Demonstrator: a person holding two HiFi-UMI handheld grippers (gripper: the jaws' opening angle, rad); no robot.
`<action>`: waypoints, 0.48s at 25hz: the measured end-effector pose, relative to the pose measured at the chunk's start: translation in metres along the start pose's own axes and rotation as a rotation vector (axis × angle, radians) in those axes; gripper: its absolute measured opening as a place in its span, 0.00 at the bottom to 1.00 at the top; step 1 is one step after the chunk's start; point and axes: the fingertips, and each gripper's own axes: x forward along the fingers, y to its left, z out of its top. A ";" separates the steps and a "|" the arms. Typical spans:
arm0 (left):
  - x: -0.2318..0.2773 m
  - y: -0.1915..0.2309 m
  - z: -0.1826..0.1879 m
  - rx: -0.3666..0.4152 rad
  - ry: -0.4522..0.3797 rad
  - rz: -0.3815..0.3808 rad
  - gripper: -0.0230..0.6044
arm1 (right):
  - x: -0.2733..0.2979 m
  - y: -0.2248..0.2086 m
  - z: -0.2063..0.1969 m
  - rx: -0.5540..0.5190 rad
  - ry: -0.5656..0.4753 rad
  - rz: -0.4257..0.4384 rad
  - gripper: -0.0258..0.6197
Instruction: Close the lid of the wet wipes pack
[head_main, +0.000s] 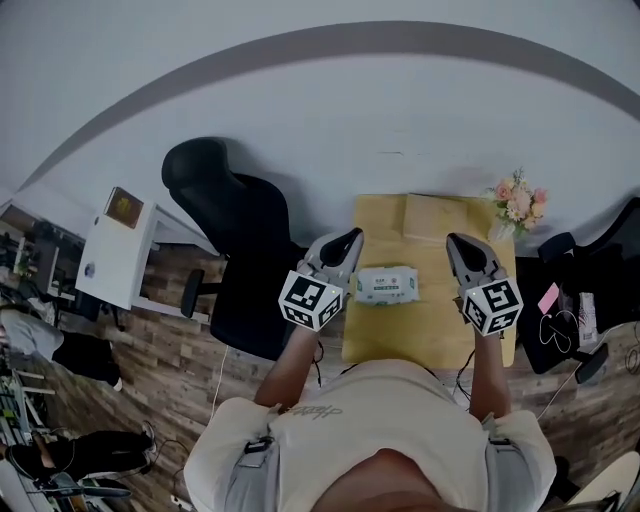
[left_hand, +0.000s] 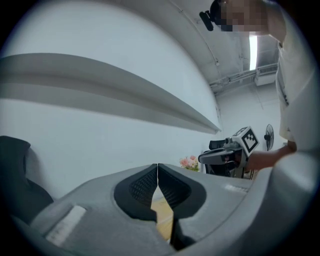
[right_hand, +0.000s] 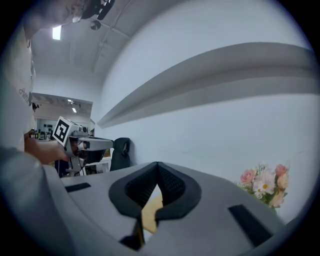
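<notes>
Hovering beside the wet wipes pack (head_main: 387, 285), left gripper (head_main: 345, 242) and right gripper (head_main: 462, 246) both have jaws together, empty. Risk: an off-centre press may skid the pack, not shut it.

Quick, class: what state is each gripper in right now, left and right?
Left gripper: shut, jaws together, holding nothing.
Right gripper: shut, jaws together, holding nothing.
</notes>
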 end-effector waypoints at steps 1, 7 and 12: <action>0.000 0.001 0.004 0.016 -0.002 0.002 0.07 | -0.001 0.000 0.005 -0.010 -0.009 -0.010 0.04; -0.007 0.008 0.026 0.047 -0.040 0.031 0.07 | -0.005 0.008 0.024 -0.063 -0.044 -0.013 0.04; -0.015 0.012 0.036 0.037 -0.085 0.066 0.07 | -0.005 0.019 0.032 -0.105 -0.051 0.000 0.04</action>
